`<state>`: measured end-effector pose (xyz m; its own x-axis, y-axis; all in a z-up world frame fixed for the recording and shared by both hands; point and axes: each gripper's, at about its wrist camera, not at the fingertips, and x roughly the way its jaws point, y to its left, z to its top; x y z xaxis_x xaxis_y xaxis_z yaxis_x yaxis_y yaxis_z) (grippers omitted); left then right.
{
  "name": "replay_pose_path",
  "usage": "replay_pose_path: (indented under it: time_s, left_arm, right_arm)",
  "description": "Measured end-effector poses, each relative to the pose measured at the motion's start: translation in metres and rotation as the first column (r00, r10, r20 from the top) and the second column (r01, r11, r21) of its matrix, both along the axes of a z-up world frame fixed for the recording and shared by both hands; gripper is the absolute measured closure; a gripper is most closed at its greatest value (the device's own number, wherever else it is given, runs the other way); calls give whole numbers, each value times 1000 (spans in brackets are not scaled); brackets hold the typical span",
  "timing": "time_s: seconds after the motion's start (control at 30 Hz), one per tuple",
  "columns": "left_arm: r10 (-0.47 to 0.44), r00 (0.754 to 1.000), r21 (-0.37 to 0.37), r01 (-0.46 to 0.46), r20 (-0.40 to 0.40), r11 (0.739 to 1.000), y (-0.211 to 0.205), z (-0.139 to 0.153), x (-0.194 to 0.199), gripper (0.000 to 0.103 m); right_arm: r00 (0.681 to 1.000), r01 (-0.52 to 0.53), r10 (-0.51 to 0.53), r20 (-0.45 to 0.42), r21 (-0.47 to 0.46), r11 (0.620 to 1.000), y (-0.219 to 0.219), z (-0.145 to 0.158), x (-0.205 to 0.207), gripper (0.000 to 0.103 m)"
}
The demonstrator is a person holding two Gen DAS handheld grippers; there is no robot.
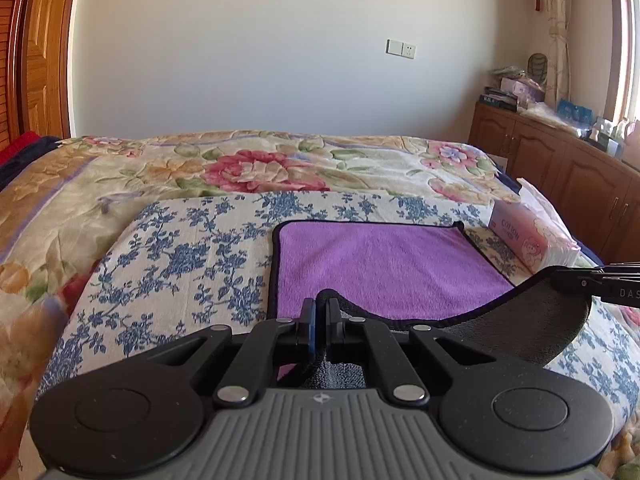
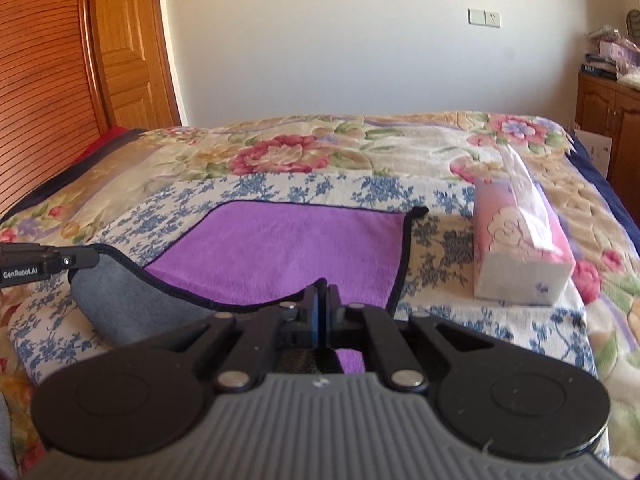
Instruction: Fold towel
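Observation:
A purple towel (image 1: 384, 264) with a dark hem and grey underside lies on a blue-flowered cloth (image 1: 180, 256) on the bed. Its near edge is lifted and curls up, showing the grey side (image 1: 532, 328). My left gripper (image 1: 320, 306) is shut on the near left corner of the towel. My right gripper (image 2: 322, 292) is shut on the near right corner; the towel (image 2: 288, 248) sags between the two. The right gripper's tip shows at the right of the left wrist view (image 1: 580, 280), and the left gripper's tip at the left of the right wrist view (image 2: 80, 260).
A pink tissue pack (image 2: 520, 248) lies on the bed right of the towel, also in the left wrist view (image 1: 532, 236). A floral quilt (image 1: 260, 168) covers the bed. Wooden cabinets (image 1: 560, 160) stand at the right, a wooden door (image 2: 120, 40) at the left.

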<state>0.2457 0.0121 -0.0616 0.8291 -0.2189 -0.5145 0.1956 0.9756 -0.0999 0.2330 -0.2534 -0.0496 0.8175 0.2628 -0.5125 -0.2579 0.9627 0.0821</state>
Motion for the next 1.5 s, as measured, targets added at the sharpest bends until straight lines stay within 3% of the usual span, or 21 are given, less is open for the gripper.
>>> replay_pose_path:
  time_s: [0.43,1.5]
  left_arm:
    - [2,1000,-19,-2,22,1000,-6,10,12,98]
    - [-39,997,34,37,68,999,-27,18,84,98]
  right_arm:
    - [998,-7,9,54,-32,999,-3,6,17,99]
    - [990,-40,53,128,-105,994,-5,0,72,99]
